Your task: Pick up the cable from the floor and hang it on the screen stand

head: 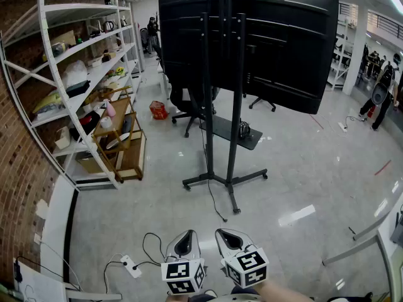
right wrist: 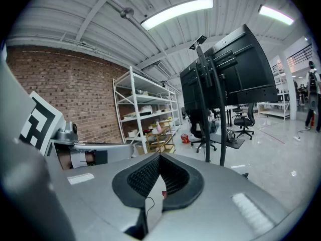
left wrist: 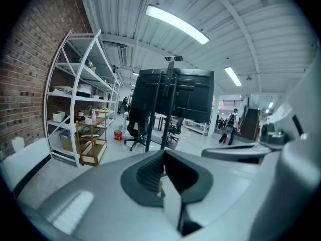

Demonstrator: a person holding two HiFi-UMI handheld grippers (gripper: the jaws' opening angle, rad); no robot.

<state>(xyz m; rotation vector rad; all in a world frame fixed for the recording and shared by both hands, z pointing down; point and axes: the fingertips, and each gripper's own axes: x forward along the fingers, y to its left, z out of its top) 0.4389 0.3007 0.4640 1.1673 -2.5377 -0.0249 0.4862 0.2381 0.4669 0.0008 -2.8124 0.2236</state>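
Cable (head: pixel 150 247) seen looped on floor, near left gripper (head: pixel 186 238); screen stand (head: pixel 220 106) well apart. Judged light, limp, sag expected; best taken mid-loop. Jaws of left gripper and right gripper (head: pixel 228 235) closed, nothing held.

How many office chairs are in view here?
2: one chair behind the screen stand at left, a second chair at right. The screen may hide more.

glossy floor (head: pixel 302 168); matt screen stand (head: pixel 236 106)
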